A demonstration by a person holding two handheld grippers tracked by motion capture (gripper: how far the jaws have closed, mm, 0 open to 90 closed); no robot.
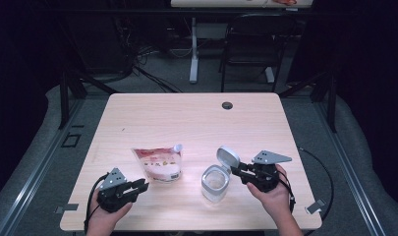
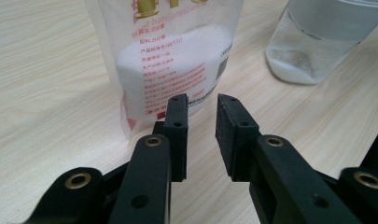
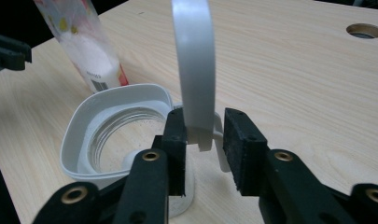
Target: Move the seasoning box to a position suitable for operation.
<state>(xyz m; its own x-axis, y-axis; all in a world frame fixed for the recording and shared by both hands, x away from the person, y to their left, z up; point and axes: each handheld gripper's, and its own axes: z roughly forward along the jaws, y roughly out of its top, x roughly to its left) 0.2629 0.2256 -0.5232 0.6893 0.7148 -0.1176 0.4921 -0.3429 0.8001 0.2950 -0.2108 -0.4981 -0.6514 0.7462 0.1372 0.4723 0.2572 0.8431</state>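
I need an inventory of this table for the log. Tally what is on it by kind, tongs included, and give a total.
Pouches of white powder: 1, the pouch
Clear jars with a flip lid, open: 1, the jar
Tongs: 2, the left tongs and the right tongs
Total: 4

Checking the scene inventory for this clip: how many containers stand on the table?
2. A clear plastic pouch of white powder with red print stands left of centre; a clear glass jar with its grey hinged lid flipped open stands to its right.
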